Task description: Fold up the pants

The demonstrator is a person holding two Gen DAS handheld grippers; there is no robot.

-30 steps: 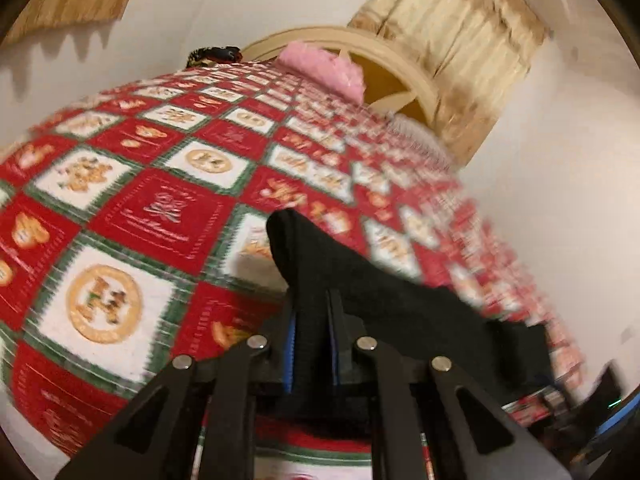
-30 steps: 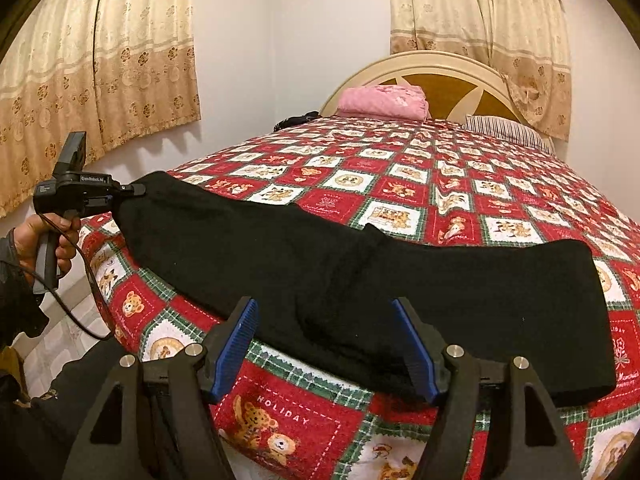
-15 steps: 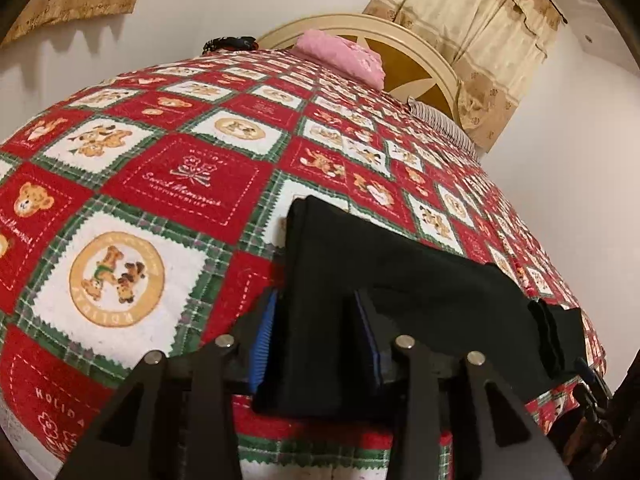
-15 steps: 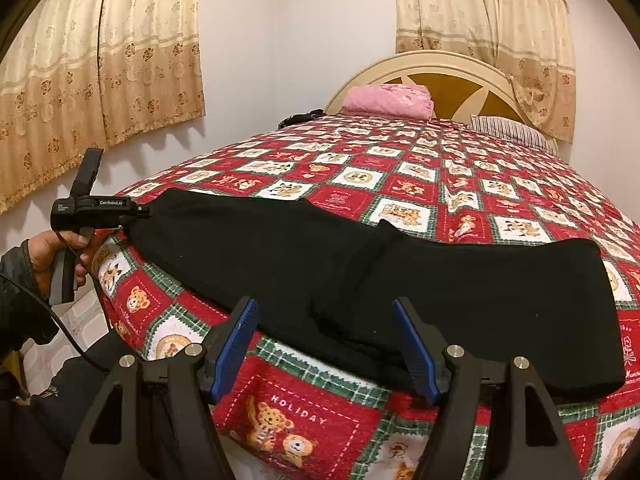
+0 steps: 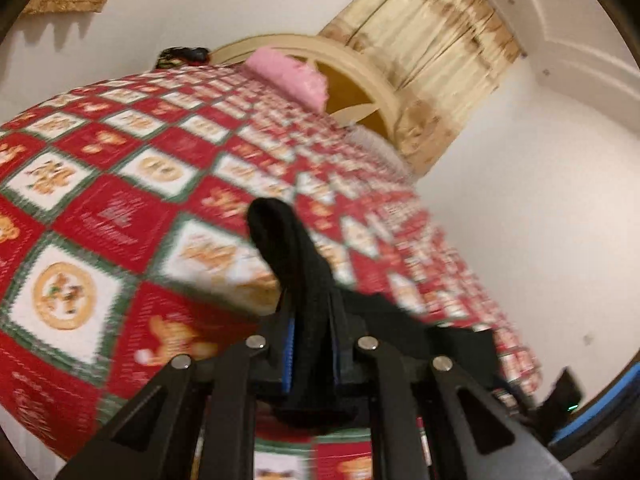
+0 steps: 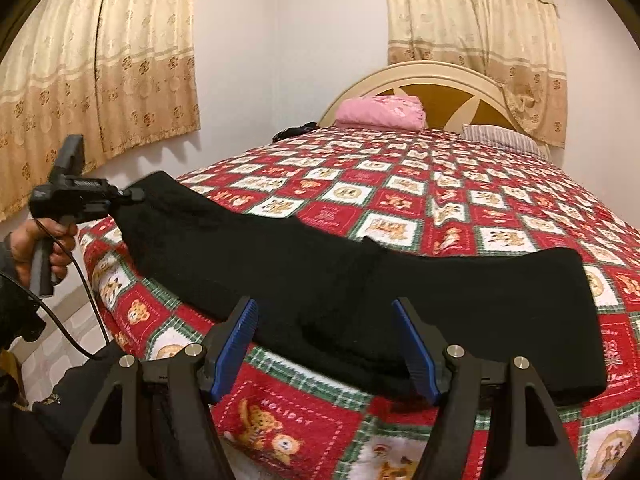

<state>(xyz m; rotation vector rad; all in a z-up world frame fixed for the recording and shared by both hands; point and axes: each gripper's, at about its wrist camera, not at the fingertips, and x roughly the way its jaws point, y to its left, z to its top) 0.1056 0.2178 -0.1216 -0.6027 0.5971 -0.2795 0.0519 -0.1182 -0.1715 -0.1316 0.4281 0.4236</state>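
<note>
Left gripper [image 5: 312,354]: jaws have just closed again, clamped on the lifted end of the black pants [image 5: 294,264].
Right gripper [image 6: 325,346]: jaws wide apart at the near edge of the pants, pressing nothing.
Pants: lying lengthwise across the bed [image 6: 460,184].
Right view only: hand [image 6: 38,246] holding the left gripper.
Far: pink bundle [image 6: 380,111] by the headboard [image 6: 440,80].

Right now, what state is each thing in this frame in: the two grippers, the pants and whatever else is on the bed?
left gripper: fingers just closed, clamped on the pants' end.
right gripper: fingers open, holding nothing, over the pants' near edge.
black pants: laid lengthwise along the bed edge, left end lifted.
holiday quilt: spread flat over the bed.
pink blanket: folded, by the headboard.
curtains: drawn.
</note>
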